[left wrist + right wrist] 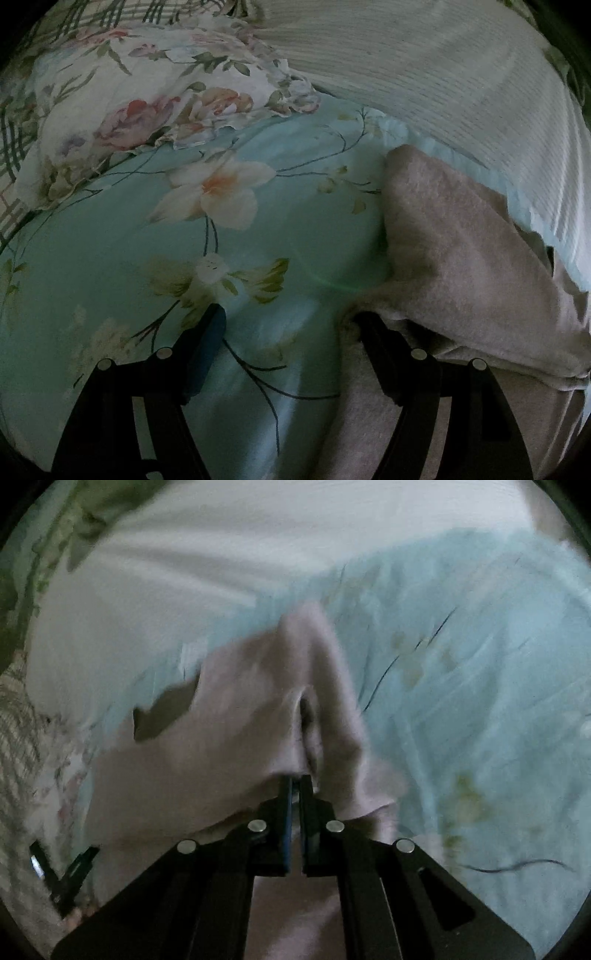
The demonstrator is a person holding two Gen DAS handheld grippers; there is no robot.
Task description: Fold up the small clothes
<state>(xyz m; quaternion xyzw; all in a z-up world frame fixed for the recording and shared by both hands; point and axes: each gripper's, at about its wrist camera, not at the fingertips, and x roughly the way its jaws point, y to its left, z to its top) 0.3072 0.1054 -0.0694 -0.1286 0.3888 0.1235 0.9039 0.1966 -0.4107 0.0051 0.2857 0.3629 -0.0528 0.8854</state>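
A small pale pink fleece garment (454,236) lies on the teal flowered bedsheet (184,258), with one layer raised and draped over the rest. My left gripper (288,325) stands open above the sheet. Its right finger (369,332) rests at the garment's left edge and its left finger (210,332) is over bare sheet. In the right wrist view, my right gripper (295,781) is shut on an edge of the pink garment (229,738), which hangs up from the jaws in a peaked fold. The picture there is blurred.
A white ribbed cover (424,66) lies across the back of the bed, and a rose-print pillow (147,96) at the back left. A black object (62,875), possibly the other gripper, shows at the lower left of the right wrist view. Teal sheet (480,701) spreads to the right.
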